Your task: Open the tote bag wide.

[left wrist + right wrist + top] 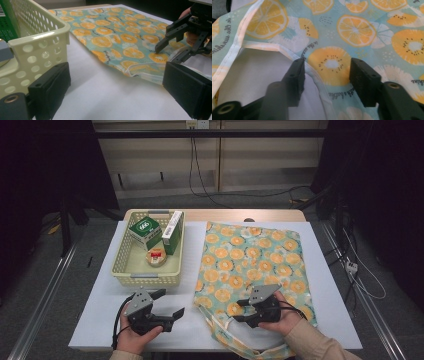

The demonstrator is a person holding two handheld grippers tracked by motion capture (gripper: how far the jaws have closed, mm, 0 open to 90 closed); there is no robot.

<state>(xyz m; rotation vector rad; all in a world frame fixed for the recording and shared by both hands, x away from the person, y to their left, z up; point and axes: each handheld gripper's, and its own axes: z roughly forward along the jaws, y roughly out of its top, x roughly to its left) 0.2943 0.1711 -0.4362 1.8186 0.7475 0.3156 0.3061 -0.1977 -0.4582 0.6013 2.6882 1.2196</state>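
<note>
A white tabletop point(100, 290) stands in a dark room. A bag point(255, 260) with orange slices lies flat right of the middle. A basket point(145, 279) of boxes sits at the upper left, still full. The right tongs point(246, 310) are half open over the bag's rim, not pinching yet. The left tongs point(170, 304) wait wide open, empty. The right gripper view shows the rim point(312, 72) between the jaws and the bag's white inside.

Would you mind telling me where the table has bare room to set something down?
The white table is bare in front of the basket around the left gripper, and in a strip right of the fruit-print bag. The basket interior is crowded with boxes.
</note>
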